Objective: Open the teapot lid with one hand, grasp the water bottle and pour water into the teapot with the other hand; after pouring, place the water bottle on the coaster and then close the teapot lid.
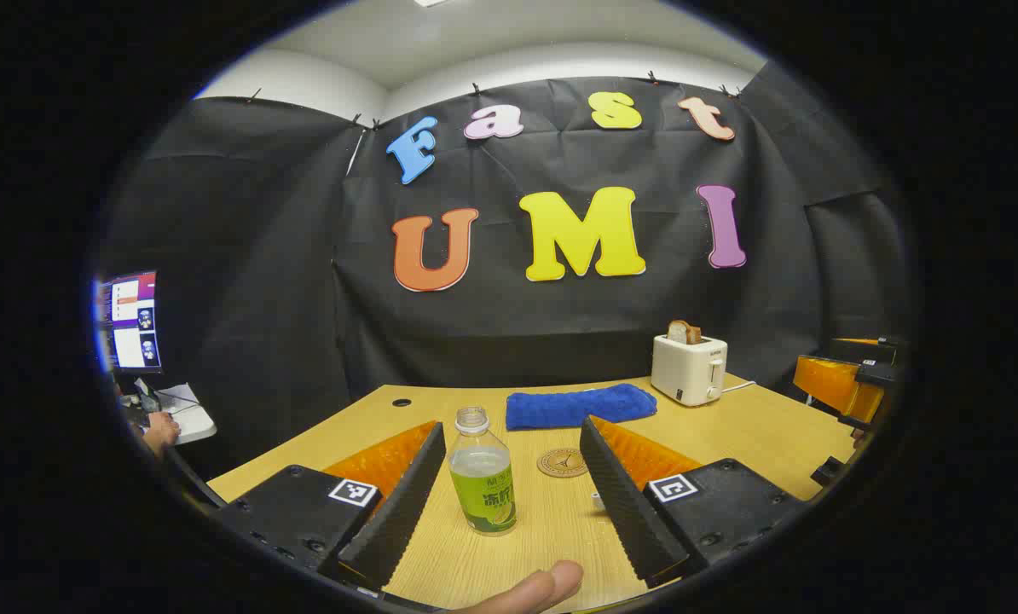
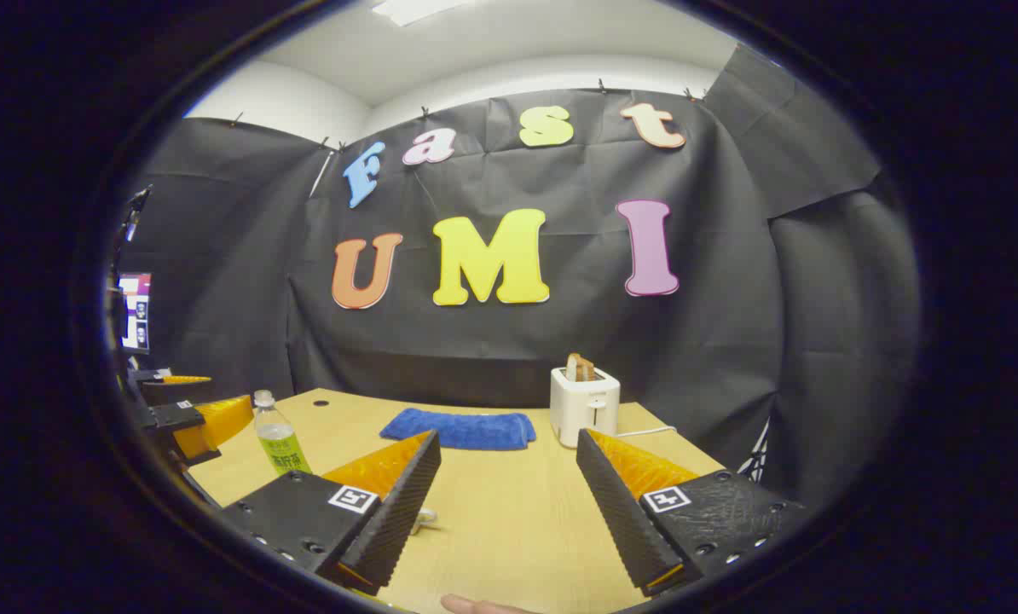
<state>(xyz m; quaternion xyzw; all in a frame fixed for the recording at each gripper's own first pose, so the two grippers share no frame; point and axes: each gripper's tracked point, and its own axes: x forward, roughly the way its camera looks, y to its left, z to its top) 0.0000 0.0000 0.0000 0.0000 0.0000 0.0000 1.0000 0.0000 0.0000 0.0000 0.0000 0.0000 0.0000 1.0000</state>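
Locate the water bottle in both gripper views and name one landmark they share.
Left gripper view: the water bottle stands low at centre on the table, between the open left gripper's fingers, uncapped.
Right gripper view: the bottle is at the lower left, near the table's left edge, beside the other gripper.
Shared landmark: the white toaster beside the blue towel.

Bottle [image 1: 482,478]: clear plastic, green label, cap off, approx half full of pale liquid, upright on wood table. In left gripper view it stands between the spread fingers, touching neither. Coaster [image 1: 562,462]: round, tan, dark motif at centre, flat on table just behind & right of bottle, apart from it. In right gripper view bottle [image 2: 278,435] upright at far left.
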